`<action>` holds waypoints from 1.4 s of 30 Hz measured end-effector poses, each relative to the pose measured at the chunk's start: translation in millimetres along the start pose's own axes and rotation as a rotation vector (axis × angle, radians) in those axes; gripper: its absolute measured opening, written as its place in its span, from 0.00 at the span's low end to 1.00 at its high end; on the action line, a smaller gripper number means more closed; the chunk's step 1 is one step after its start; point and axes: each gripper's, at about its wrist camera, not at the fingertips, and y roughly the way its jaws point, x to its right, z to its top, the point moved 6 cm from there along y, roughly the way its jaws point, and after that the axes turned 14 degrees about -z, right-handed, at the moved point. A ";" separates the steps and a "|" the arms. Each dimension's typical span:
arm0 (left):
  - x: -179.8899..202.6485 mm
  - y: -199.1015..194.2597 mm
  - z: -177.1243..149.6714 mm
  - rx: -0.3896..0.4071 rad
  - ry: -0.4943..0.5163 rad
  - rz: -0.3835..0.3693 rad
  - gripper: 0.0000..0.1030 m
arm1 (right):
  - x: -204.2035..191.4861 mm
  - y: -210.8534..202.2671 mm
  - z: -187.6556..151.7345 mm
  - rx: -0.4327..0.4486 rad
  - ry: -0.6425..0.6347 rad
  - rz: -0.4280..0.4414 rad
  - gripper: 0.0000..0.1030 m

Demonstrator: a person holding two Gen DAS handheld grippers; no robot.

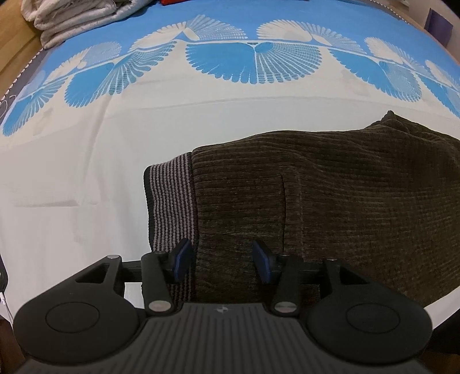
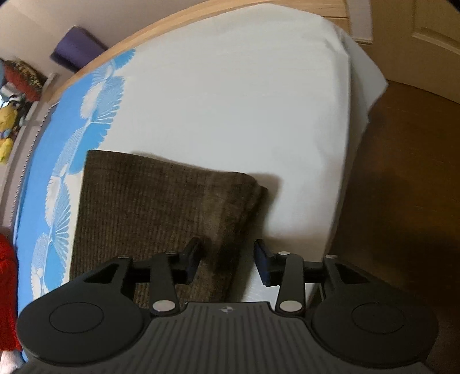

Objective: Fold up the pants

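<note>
Left gripper (image 1: 221,260) nearest, ribbed black housing, blue pads (image 1: 181,259), jaws spread over pants (image 1: 316,195), pinching nothing. Pants folded flat on sheet (image 1: 86,178): dark olive-brown ribbed knit, striped grey-black waistband (image 1: 171,201) at left end. Sheet white, smooth, banded with blue fan-shaped print. Quilt (image 1: 77,17) stacked at far corner. Right gripper (image 2: 227,260) likewise spread, empty, straddling pants' folded right edge (image 2: 161,213). Wooden bed frame (image 2: 178,20) curving behind; brown floor (image 2: 402,178) right.
</note>
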 end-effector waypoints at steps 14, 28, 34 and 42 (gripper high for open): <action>1.5 1.3 1.5 0.000 0.006 0.011 0.51 | -46.6 -40.2 -4.3 0.191 -0.127 -0.016 0.12; 5.2 -0.8 -1.4 0.002 0.035 0.005 0.51 | -219.4 -214.0 -365.6 0.473 -1.452 0.692 0.13; 6.3 -1.3 -0.6 -0.001 0.031 -0.009 0.56 | -177.1 -176.0 -475.5 0.267 -1.971 0.681 0.24; 10.3 -6.8 5.7 0.038 0.008 -0.041 0.59 | -190.3 -178.0 -457.8 0.257 -1.855 0.704 0.61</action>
